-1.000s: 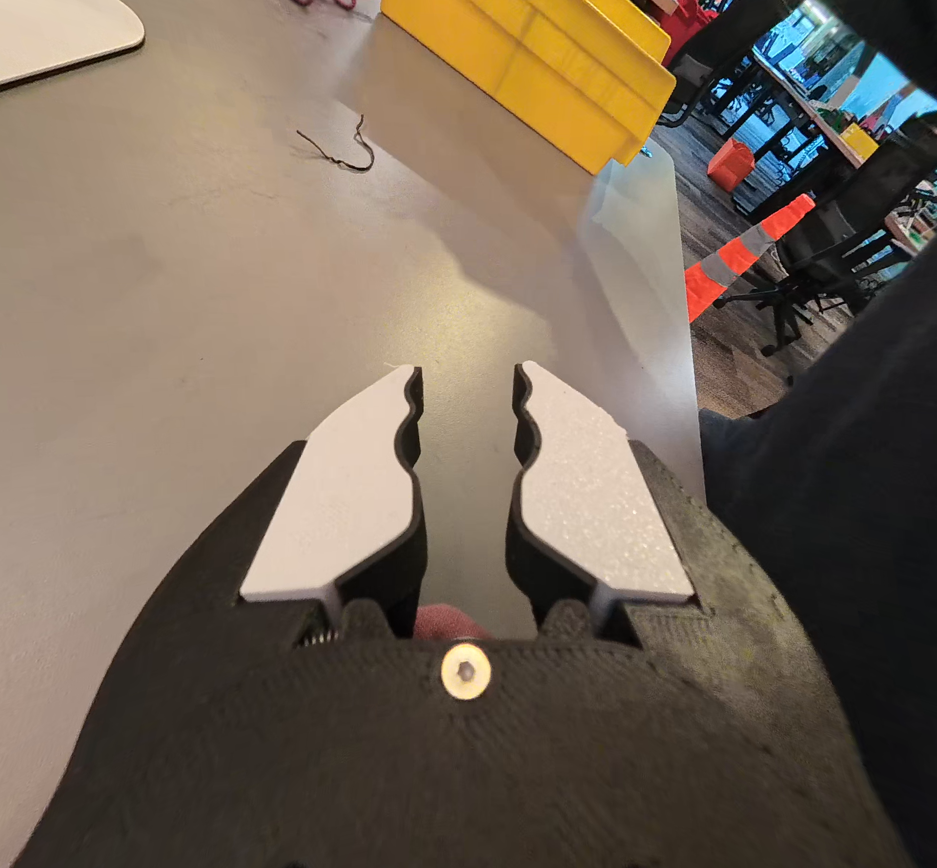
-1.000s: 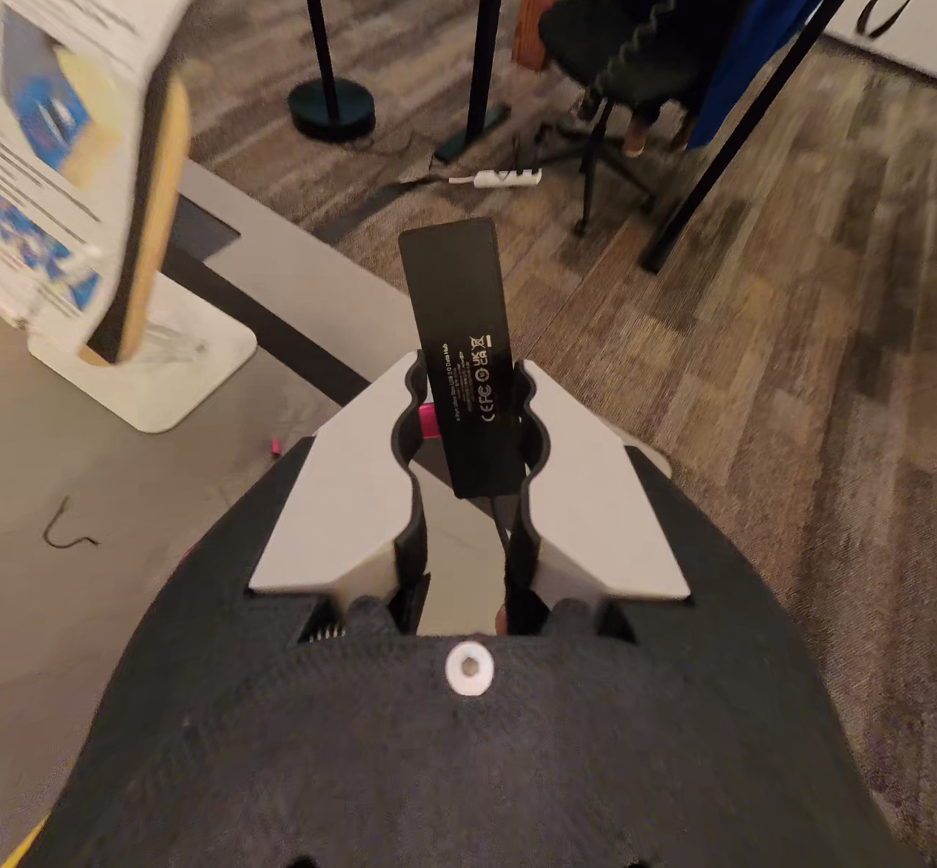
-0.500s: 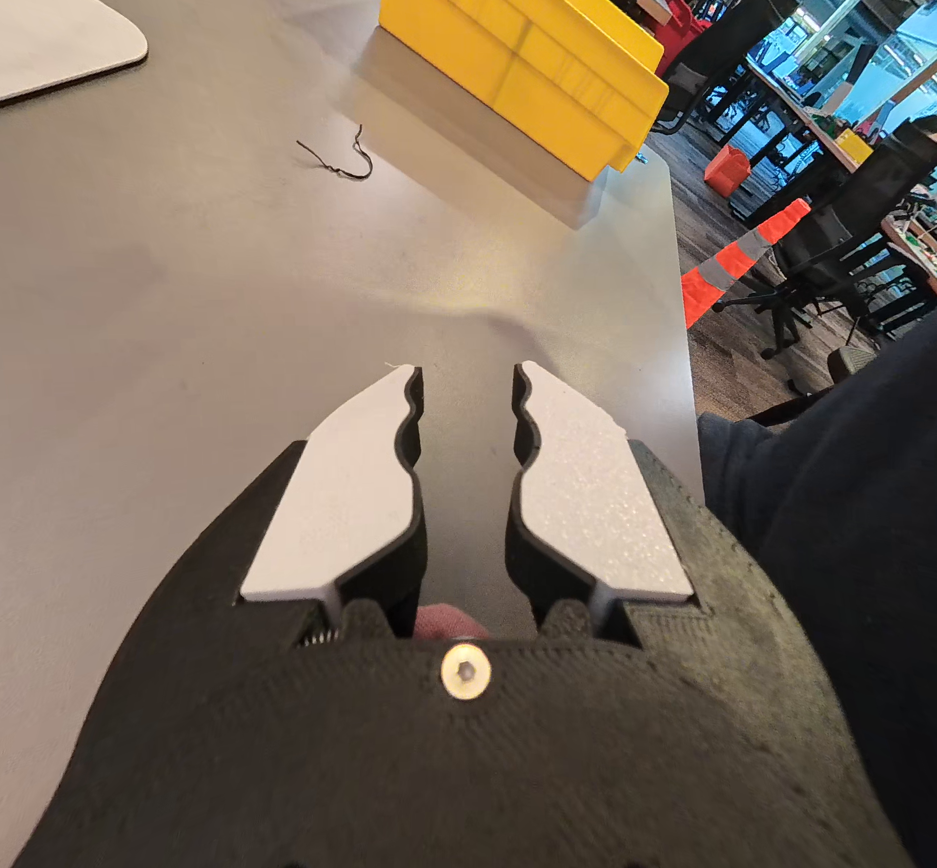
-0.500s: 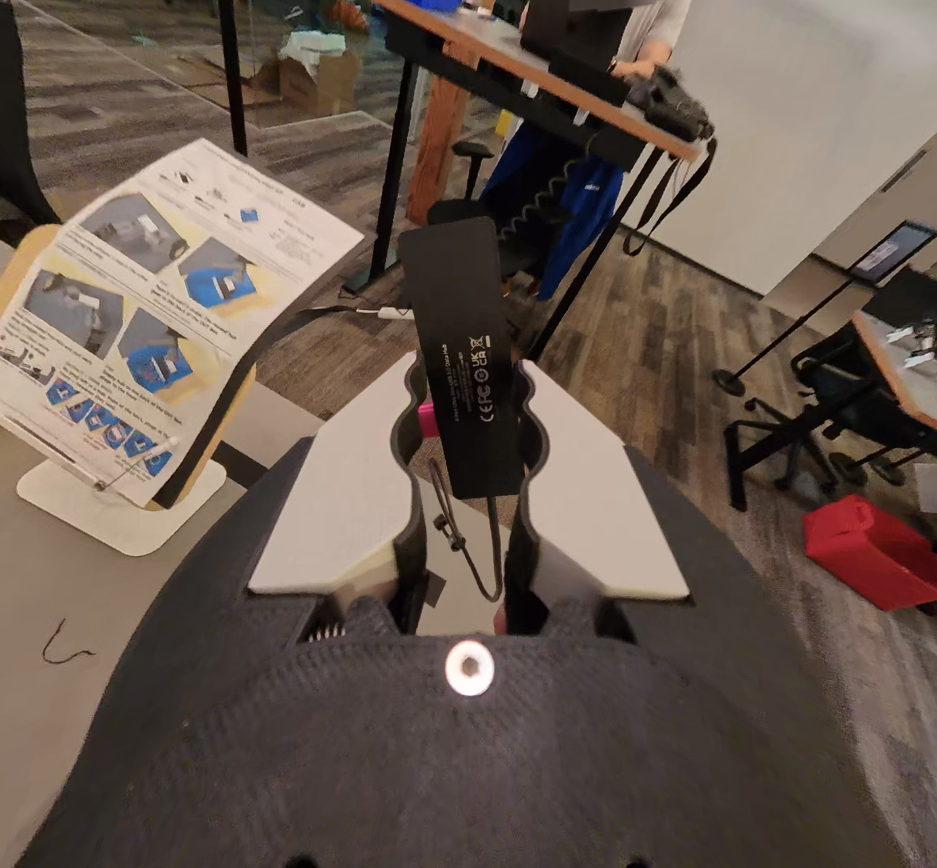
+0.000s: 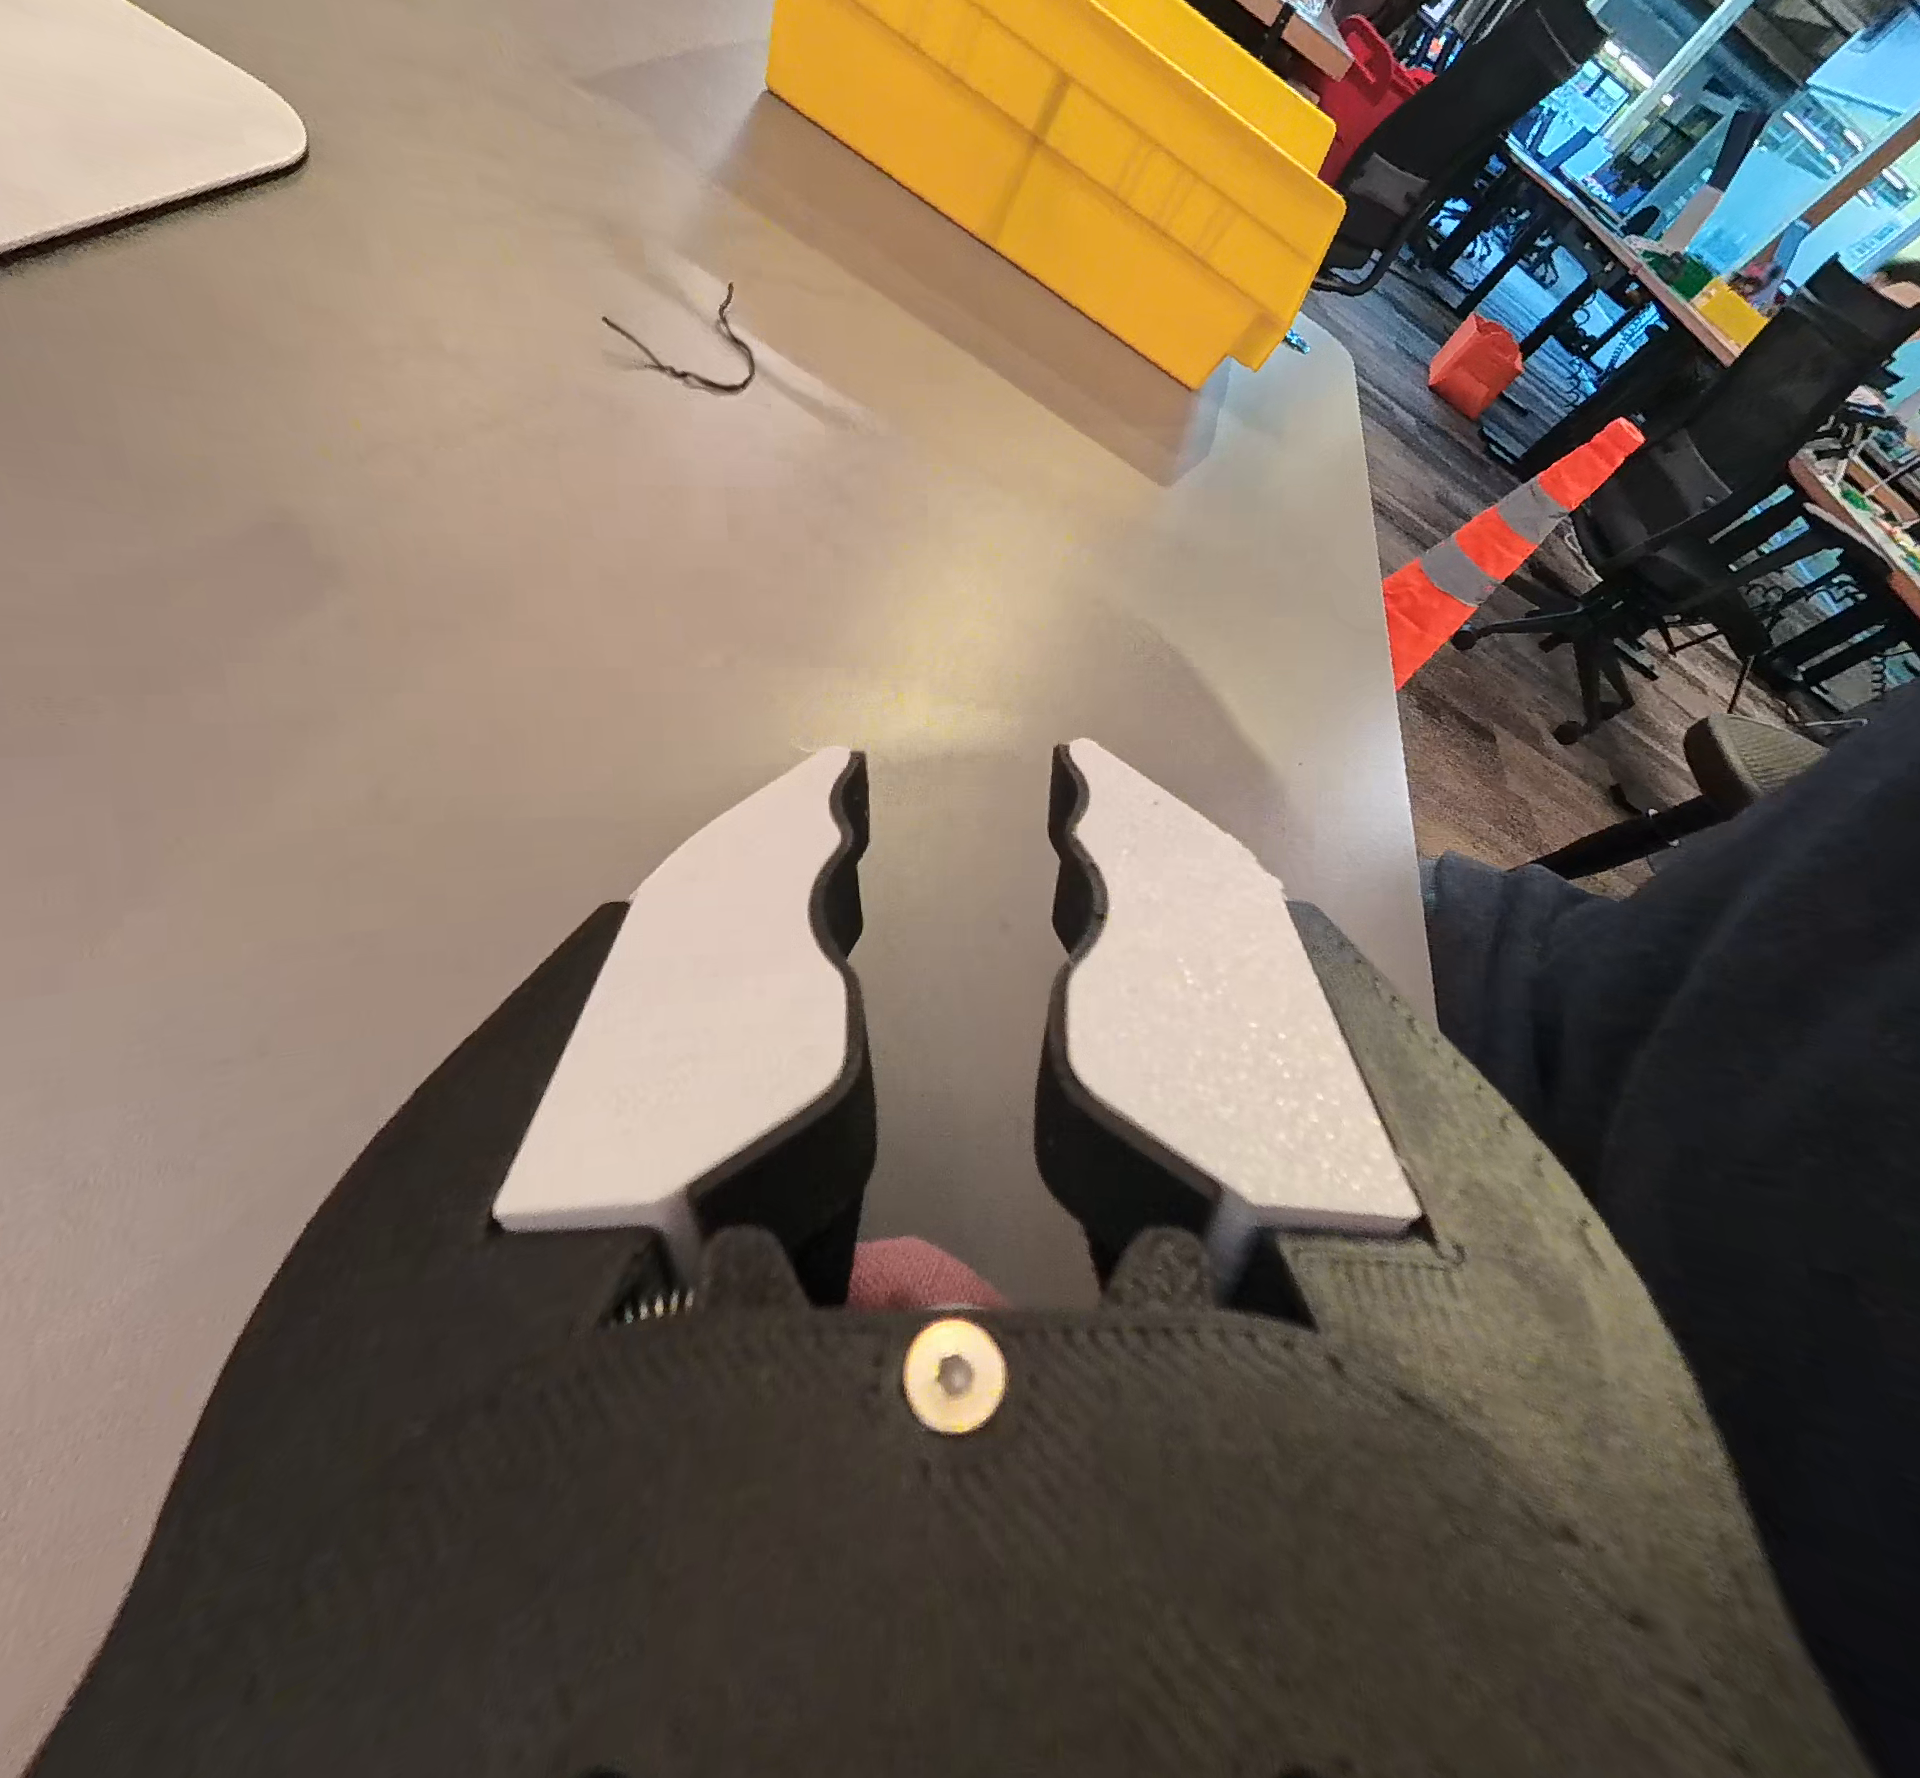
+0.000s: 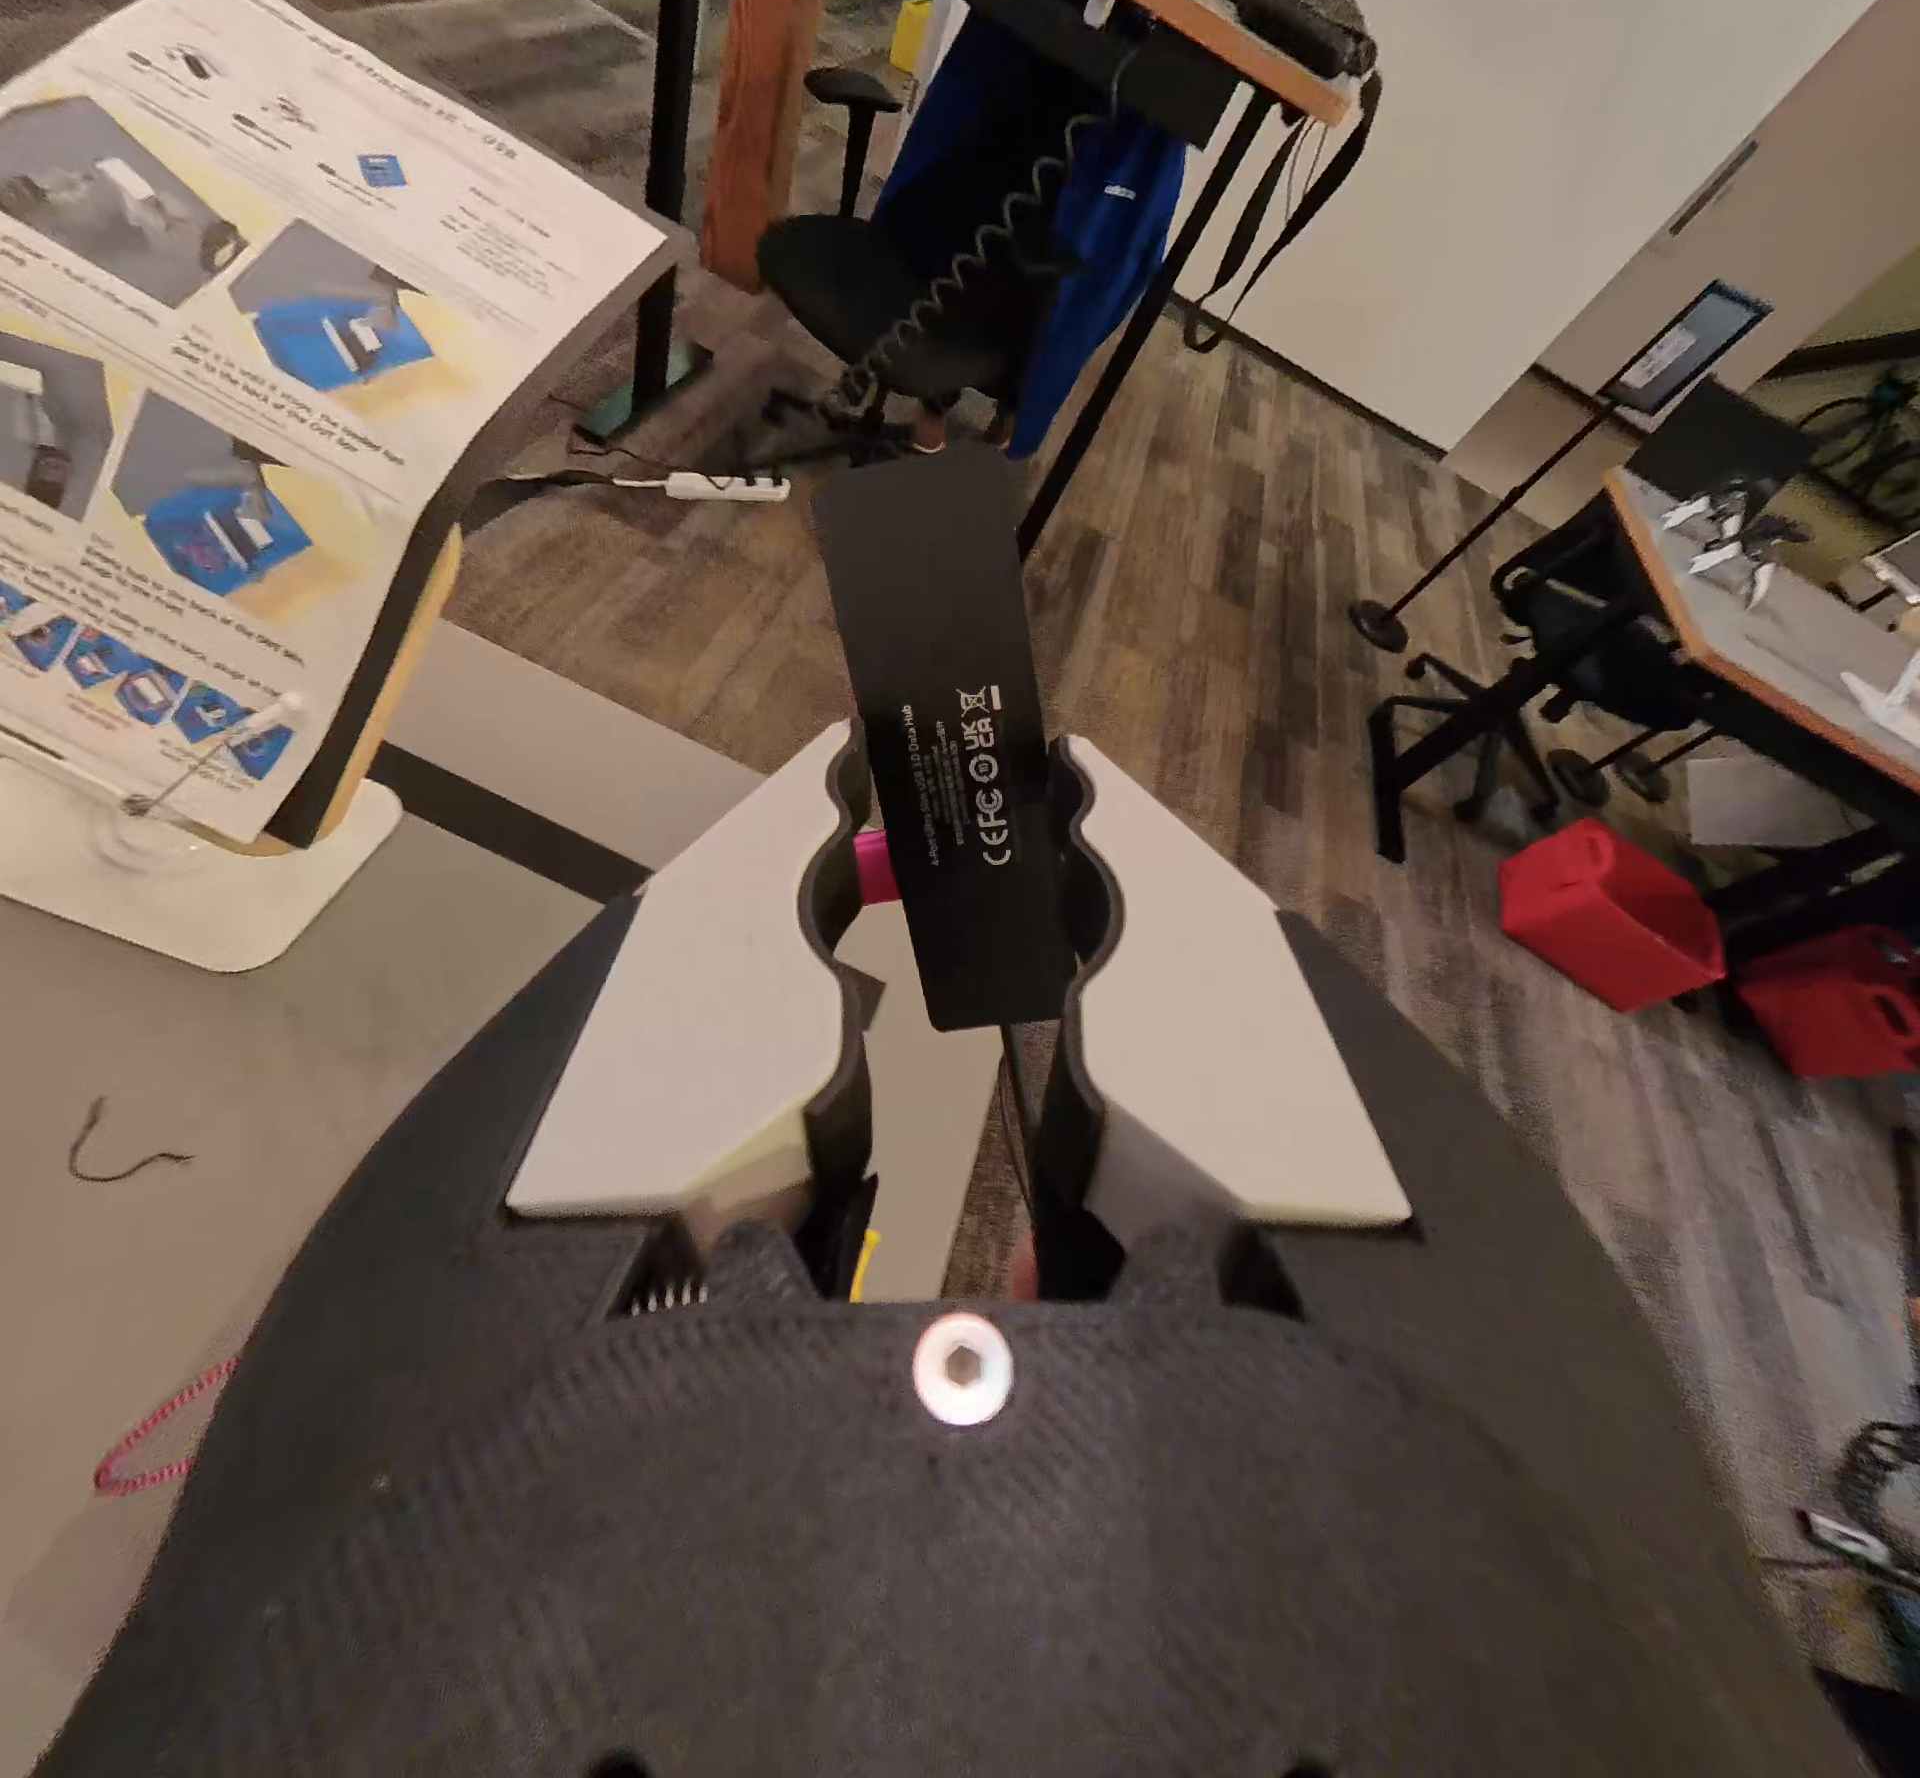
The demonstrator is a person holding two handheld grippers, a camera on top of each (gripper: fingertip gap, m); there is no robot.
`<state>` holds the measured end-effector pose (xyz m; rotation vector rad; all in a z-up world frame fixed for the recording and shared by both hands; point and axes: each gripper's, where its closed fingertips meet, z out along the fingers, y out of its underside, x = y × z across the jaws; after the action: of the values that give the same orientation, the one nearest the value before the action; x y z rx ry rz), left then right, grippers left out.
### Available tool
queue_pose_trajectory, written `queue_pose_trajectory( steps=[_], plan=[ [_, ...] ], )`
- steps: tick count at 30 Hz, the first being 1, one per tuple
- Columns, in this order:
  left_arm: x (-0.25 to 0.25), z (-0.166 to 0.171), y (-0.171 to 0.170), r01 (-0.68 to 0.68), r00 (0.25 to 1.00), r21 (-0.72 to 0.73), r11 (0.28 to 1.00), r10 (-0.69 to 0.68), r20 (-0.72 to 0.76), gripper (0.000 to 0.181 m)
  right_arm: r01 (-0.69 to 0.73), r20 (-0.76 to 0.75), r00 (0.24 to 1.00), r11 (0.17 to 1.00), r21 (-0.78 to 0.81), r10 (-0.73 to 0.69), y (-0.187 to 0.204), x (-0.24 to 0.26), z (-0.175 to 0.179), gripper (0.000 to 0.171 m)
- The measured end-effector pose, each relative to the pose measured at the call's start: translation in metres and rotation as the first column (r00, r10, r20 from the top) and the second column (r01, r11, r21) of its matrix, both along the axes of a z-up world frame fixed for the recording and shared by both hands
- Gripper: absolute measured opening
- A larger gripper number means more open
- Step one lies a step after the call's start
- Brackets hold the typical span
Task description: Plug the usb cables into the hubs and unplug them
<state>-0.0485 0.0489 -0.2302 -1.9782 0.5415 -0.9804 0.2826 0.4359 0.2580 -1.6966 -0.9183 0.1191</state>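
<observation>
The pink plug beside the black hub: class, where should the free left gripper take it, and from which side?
Judging by the little that shows, grip the pink plug on its exposed body, coming from the left of the hub, since the right gripper clamps the hub's edges there.

We see a plain grey tabletop [image 5: 416,585], a solid yellow plastic bin [image 5: 1039,118], an orange, grey-banded traffic cone [image 5: 1496,554] and a flat matte-black hub [image 6: 951,741] beside a pink plug [image 6: 871,864].
</observation>
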Motion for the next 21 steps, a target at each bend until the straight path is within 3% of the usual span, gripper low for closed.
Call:
queue_pose_trajectory(
  steps=[1,6,13,21],
  plan=[
    [0.000,0.000,0.000,-0.001,1.000,0.002,1.000,0.001,0.001,0.033,-0.006,-0.016,1.000,1.000,-0.013,0.006,-0.002,0.000,-0.011,0.031],
    [0.000,0.000,0.000,-0.002,1.000,0.002,1.000,0.002,-0.002,0.033,-0.041,-0.056,0.998,0.997,-0.065,0.037,-0.016,-0.007,-0.051,0.032],
    [-0.001,0.000,0.000,-0.006,1.000,0.000,1.000,0.006,-0.005,0.033,-0.062,-0.054,0.997,0.993,-0.102,0.056,-0.032,-0.016,-0.082,0.031],
    [0.000,-0.001,0.000,-0.001,1.000,-0.003,1.000,0.001,-0.006,0.032,-0.042,-0.132,0.991,0.967,-0.252,0.009,-0.026,0.010,-0.164,0.031]
  ],
)
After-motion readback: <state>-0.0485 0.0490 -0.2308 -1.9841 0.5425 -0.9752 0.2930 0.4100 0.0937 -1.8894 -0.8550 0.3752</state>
